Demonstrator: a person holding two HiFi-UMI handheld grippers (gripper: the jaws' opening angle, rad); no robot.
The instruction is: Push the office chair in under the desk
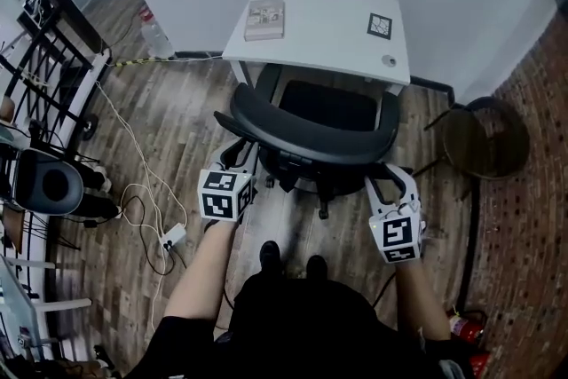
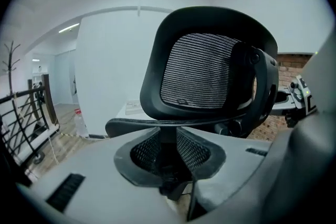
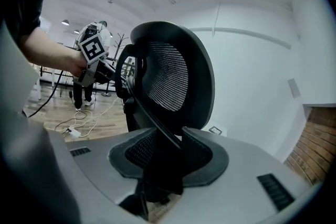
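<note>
Left claw is pinched narrow on the left end of the office chair back rim. Right claw is clamped a bit wider on the right end. Each has rim between its pads, and the left hold looks the lighter one. Chair faces the white counter, with the seat front just under the near edge and the backrest and base out on the person's side. I'd call it mostly in, last bit of push to go. Risks, left to right: white cable and power strip lie on the floor left of the base, so a push skewed left could run a caster onto them. If the left claw slips off the rim, the right one pushes alone, the chair swivels and an armrest clips the counter edge or leg. Can't tell armrest height against the counter underside, so they may jam there. On the right, the round side table stands near the counter, and a skew that way could bump it. A hard stop could also jolt what's on top. Counts: one chair, one counter, two claws. Three things on the counter: flat box, square marker card, small round disc. One power strip, one side table.
</note>
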